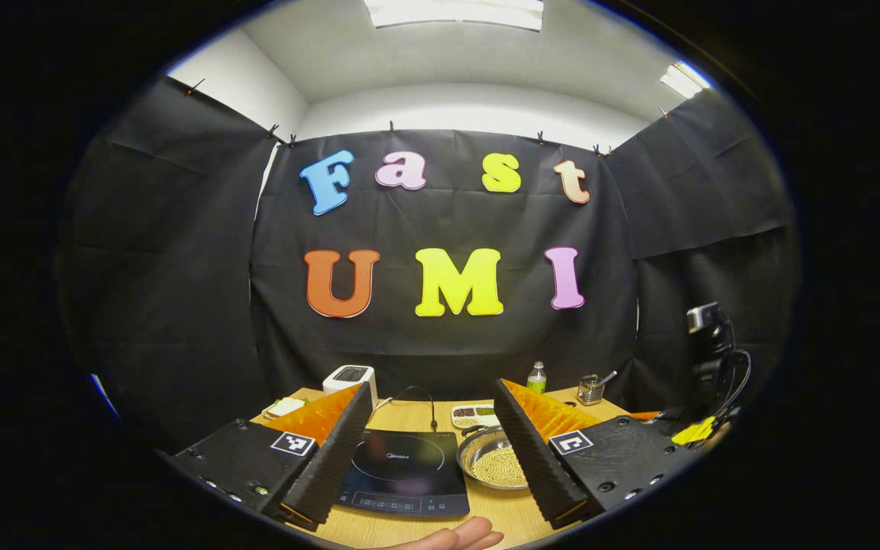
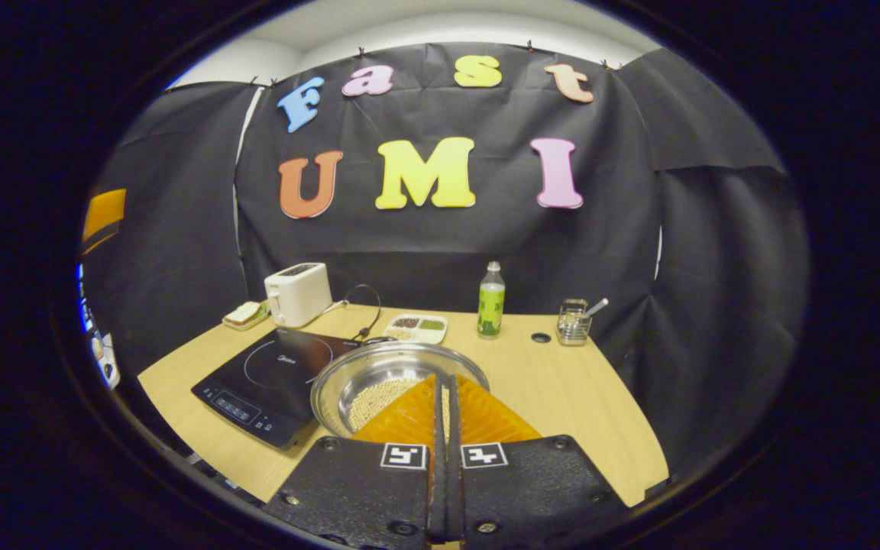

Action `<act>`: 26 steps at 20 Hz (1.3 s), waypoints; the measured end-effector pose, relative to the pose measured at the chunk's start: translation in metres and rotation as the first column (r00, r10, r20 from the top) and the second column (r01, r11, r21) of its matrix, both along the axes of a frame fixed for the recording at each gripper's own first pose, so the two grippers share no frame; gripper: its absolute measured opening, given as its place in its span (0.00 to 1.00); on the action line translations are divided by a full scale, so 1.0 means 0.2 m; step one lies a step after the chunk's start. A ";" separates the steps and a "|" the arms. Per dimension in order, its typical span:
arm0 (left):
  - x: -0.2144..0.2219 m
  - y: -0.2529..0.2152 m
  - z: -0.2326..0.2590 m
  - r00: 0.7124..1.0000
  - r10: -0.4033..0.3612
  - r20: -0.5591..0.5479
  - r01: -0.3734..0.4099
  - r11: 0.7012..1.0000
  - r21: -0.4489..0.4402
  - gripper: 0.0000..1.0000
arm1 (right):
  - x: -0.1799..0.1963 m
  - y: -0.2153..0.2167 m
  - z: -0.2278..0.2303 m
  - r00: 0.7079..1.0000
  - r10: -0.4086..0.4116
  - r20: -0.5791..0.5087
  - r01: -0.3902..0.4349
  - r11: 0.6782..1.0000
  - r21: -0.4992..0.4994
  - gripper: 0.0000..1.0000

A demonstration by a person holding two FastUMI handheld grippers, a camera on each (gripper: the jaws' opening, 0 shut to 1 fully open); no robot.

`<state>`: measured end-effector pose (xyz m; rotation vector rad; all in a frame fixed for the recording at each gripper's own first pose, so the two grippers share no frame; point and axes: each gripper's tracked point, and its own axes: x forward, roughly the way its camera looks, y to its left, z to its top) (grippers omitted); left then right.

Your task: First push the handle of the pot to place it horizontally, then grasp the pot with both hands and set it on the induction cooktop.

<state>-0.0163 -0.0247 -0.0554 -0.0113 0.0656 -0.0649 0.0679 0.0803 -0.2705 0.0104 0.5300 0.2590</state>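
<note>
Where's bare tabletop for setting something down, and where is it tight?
Free: the wooden table right of the steel pot of beans, out to the wire utensil holder and green bottle; also the strip left of the black induction cooktop. Crowded: the back-left, with the white toaster, its cord and the divided tray.

Left wide, right closed

Left hand-held gripper (image 1: 425, 451): fingers spread far apart, level, nothing between them; fingertips of a hand (image 1: 459, 536) at the view's bottom edge. Right hand-held gripper (image 2: 445, 389): fingers pressed together, pointing forward.
</note>
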 end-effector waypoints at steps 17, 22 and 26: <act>-0.04 0.05 -0.14 0.999 0.049 0.009 -0.049 0.999 0.008 0.95 | -0.18 0.23 -0.61 0.965 0.167 -0.203 -0.174 0.985 -0.017 0.04; 0.01 0.08 -0.12 0.997 0.073 0.021 -0.072 0.997 -0.039 0.95 | -0.20 0.22 -0.65 0.949 0.218 -0.228 -0.221 0.975 0.010 0.04; 0.08 0.07 -0.15 0.998 0.052 -0.017 -0.053 0.997 -0.062 0.95 | -0.19 0.18 -0.65 0.946 0.233 -0.225 -0.239 0.971 0.004 0.01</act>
